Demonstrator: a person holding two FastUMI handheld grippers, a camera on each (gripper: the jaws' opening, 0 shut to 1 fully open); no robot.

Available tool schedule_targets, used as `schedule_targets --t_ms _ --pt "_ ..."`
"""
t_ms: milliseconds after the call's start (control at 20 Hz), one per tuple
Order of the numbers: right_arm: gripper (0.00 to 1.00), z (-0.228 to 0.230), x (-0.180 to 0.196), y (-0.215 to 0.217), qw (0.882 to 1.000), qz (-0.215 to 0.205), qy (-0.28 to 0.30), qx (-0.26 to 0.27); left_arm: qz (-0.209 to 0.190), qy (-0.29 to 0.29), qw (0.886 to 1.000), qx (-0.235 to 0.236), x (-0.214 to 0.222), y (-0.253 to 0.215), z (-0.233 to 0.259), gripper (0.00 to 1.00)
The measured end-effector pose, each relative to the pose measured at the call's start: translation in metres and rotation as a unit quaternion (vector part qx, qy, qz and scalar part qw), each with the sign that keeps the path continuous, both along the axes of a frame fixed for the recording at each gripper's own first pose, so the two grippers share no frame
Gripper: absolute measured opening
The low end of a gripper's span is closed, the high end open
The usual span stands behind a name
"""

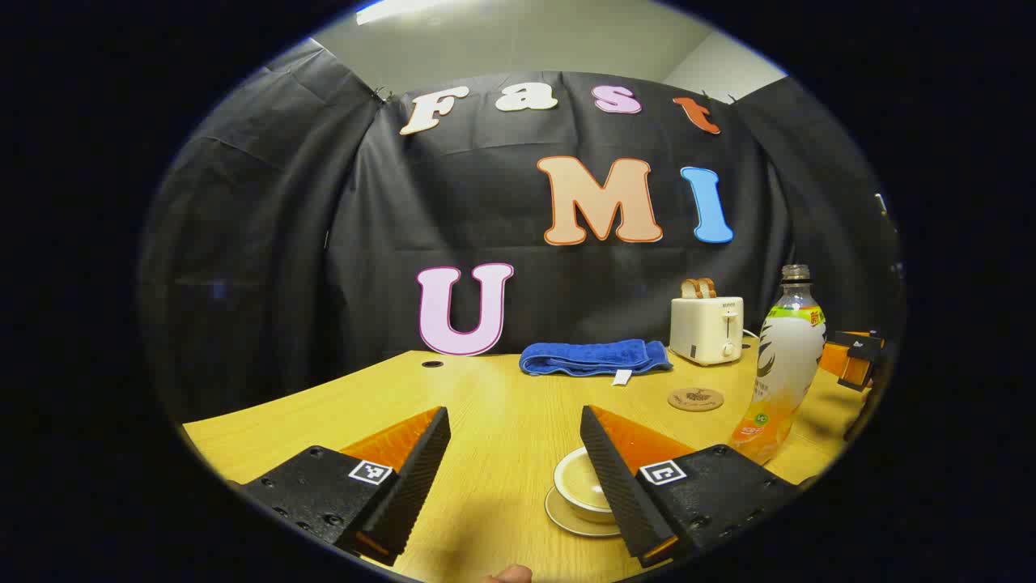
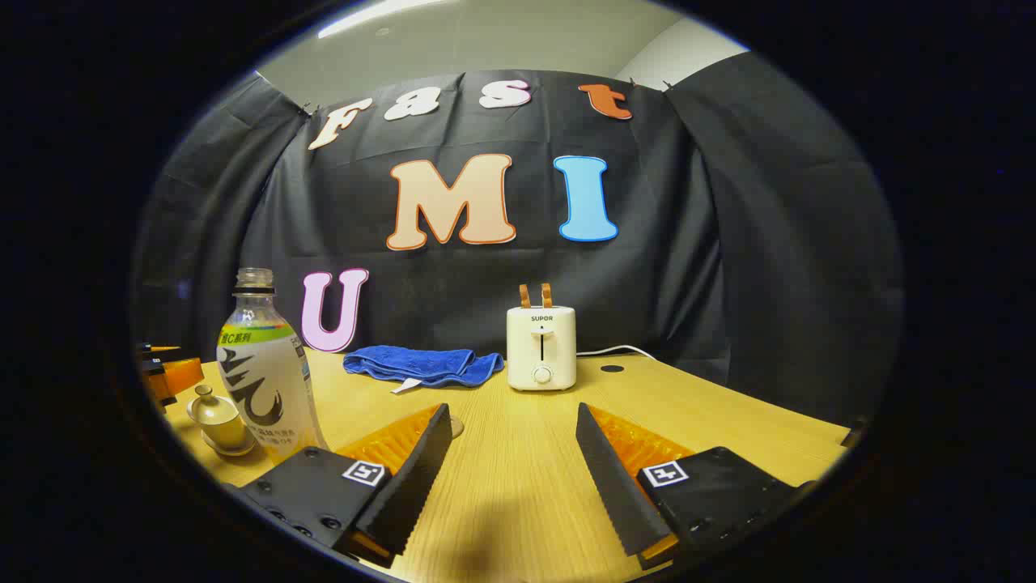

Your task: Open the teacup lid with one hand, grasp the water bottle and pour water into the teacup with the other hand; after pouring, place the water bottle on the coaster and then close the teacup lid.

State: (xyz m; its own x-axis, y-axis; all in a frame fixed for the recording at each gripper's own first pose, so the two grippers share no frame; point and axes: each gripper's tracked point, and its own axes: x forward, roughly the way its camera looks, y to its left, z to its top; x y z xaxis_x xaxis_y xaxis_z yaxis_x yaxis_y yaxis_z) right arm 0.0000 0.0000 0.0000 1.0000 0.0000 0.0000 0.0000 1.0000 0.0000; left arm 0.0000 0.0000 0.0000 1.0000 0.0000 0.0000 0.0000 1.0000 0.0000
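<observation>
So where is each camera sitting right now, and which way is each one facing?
Left gripper view: rides on the left hand-held gripper, low over the table, facing the back wall; its open fingers frame the lidded teacup, with the water bottle, coaster and other gripper at right.
Right gripper view: rides on the right hand-held gripper, also facing the wall, toaster ahead, bottle and teacup far left.
Shared: bottle, teacup, toaster, blue towel, table.
</observation>
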Motion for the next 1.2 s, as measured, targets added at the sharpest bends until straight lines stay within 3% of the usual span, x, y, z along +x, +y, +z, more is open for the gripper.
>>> schedule_targets --t_ms 950,1200 --pt "0.98 0.0 0.0 0.005 1.0 0.006 -0.002 0.0 0.006 0.002 1.0 -0.002 0.002 0.0 -0.003 0.94" --pt "0.98 0.0 0.0 0.006 1.0 0.007 -0.002 0.001 -0.01 0.005 1.0 -0.001 0.003 -0.012 0.0 0.95"
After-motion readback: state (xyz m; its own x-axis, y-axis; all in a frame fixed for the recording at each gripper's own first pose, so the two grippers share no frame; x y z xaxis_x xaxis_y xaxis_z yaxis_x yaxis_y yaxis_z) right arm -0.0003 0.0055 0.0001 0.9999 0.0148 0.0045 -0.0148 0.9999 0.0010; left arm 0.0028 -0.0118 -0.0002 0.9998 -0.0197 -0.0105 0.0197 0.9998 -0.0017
